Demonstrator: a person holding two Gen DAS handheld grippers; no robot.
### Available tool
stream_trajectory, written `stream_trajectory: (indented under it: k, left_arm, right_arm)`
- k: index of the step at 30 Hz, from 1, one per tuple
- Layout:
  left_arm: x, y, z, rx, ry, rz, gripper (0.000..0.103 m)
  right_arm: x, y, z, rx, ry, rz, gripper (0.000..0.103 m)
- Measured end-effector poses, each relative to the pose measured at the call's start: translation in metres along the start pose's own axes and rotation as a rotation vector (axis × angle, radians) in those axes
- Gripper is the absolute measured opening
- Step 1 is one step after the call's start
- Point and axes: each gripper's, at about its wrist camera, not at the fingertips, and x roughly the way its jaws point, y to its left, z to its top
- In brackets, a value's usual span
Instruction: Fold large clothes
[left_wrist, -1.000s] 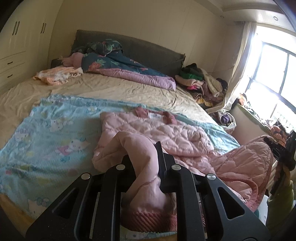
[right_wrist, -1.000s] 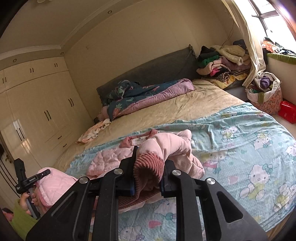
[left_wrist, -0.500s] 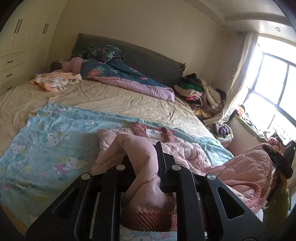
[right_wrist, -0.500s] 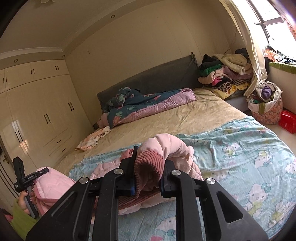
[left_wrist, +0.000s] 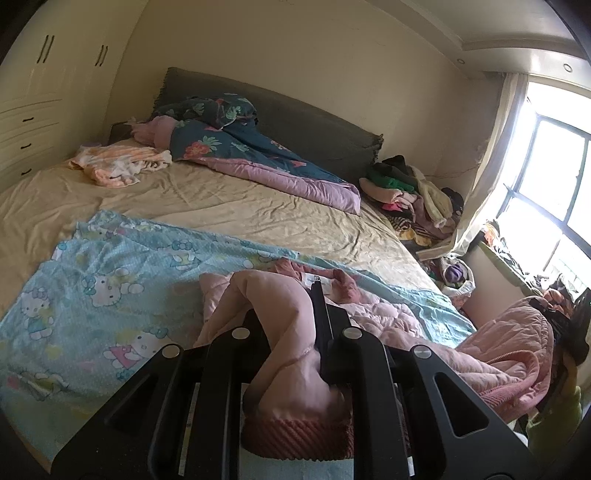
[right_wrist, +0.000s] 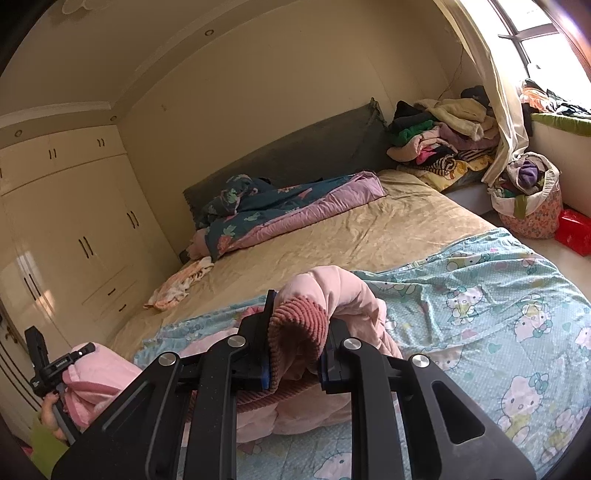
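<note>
A pink quilted jacket (left_wrist: 388, 321) lies on the light-blue cartoon sheet (left_wrist: 110, 280) near the bed's front edge. My left gripper (left_wrist: 291, 325) is shut on one pink sleeve (left_wrist: 280, 314), whose ribbed dark-pink cuff (left_wrist: 295, 435) hangs down between the arms. My right gripper (right_wrist: 295, 325) is shut on the other sleeve, its ribbed cuff (right_wrist: 301, 325) bulging between the blue pads. The pink jacket (right_wrist: 332, 402) sags below it. Each view shows the other gripper at its edge, holding pink fabric: the right gripper (left_wrist: 565, 325) and the left gripper (right_wrist: 51, 365).
Tan bed sheet (left_wrist: 221, 206) beyond the blue one. A dark floral quilt (left_wrist: 258, 155) and an orange-white cloth (left_wrist: 118, 166) lie by the grey headboard (left_wrist: 295, 118). A clothes pile (right_wrist: 443, 133), a floral laundry bag (right_wrist: 528, 199) and a red box (right_wrist: 574, 230) stand near the window. Wardrobe (right_wrist: 74, 229) at left.
Both grippers have risen and moved forward over the bed with the sleeves still clamped. More of the jacket is lifted off the sheet and its body is bunched closer under the grippers.
</note>
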Motion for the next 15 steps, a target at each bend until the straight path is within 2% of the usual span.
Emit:
stream_trajectory:
  k: [15]
  left_arm:
    - [0.056, -0.007, 0.008, 0.069, 0.011, 0.114, 0.009]
  right_arm:
    - [0.072, -0.037, 0.009, 0.073, 0.102, -0.066, 0.017]
